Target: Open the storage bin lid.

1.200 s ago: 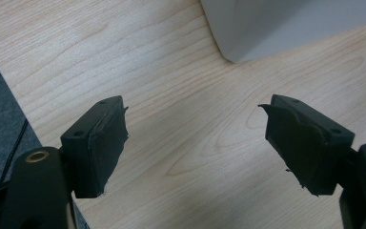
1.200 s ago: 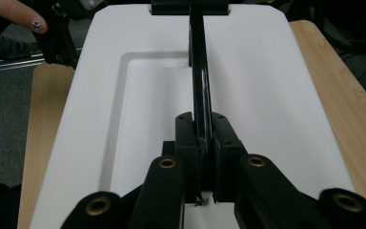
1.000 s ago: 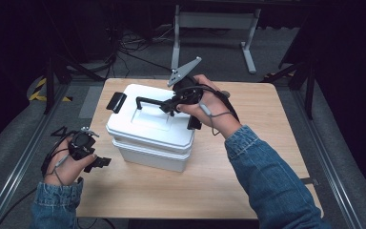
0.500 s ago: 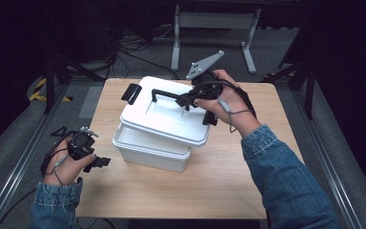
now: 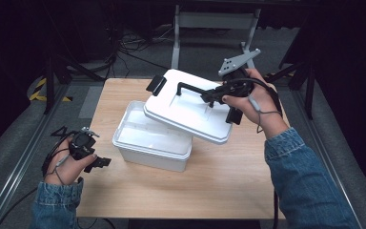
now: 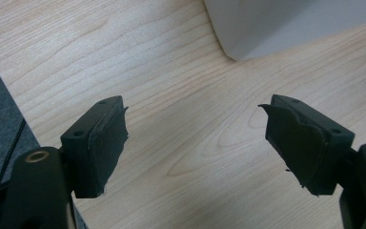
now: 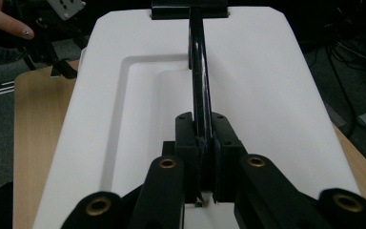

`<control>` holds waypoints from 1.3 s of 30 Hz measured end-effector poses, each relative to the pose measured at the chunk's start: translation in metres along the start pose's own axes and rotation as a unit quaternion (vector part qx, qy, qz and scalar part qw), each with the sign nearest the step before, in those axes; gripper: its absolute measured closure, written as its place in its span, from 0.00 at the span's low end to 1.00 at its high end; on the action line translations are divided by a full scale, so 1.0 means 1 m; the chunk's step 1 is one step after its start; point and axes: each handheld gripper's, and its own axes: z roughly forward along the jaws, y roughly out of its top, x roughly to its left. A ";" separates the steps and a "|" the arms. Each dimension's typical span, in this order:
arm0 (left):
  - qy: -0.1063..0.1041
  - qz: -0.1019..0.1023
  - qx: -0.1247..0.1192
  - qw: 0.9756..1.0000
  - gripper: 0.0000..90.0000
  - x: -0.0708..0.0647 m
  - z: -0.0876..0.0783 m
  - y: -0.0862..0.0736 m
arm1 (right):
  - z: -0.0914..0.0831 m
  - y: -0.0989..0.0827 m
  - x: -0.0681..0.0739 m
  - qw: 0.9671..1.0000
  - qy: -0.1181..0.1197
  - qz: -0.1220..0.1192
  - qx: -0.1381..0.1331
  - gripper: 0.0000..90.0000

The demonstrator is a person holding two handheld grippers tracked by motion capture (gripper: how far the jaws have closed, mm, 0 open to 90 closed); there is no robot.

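White plastic lid [image 5: 188,109] with its black arched carrying handle [image 5: 190,88] was what I had in the right gripper [image 5: 213,97]: the jaws were pressed together on the handle bar near its right end, and in the right gripper view I saw the pads clamped on the thin black bar [image 7: 199,86], which ran straight away from me down the middle of the lid's [image 7: 248,71] recessed top. In the high view the lid hung tilted, its right side raised toward my right hand [image 5: 255,98] and its left lower edge over the right part of the open white rectangular plastic box [image 5: 147,143]; whether that edge touched the box rim I could not tell. A black latch [image 5: 156,84] stuck out at the lid's far left end. The box stood on the light wooden tabletop [image 5: 219,181], its interior showing on the left side.

My left gripper [image 5: 97,162] rested low at the table's left edge, near the box's front left corner and apart from it. In the left gripper view its jaws stood wide apart with nothing between them, bare wood grain [image 6: 186,119] below, and a corner of the white box [image 6: 267,28] lay ahead beyond the right jaw.
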 end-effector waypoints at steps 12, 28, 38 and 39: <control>0.000 0.001 0.003 1.000 0.25 0.000 0.001 0.000 | -0.029 -0.029 -0.016 0.999 -0.035 0.025 0.010 0.94; 0.001 0.003 0.004 1.000 0.25 0.000 0.002 0.001 | -0.060 -0.065 -0.039 0.995 -0.076 0.069 0.019 0.94; 0.000 -0.001 0.005 1.000 0.25 0.000 0.003 0.001 | -0.067 -0.086 -0.053 0.991 -0.092 0.091 0.026 0.94; -0.001 -0.001 0.007 1.000 0.25 0.000 0.003 0.001 | -0.066 -0.089 -0.055 0.991 -0.093 0.093 0.029 0.94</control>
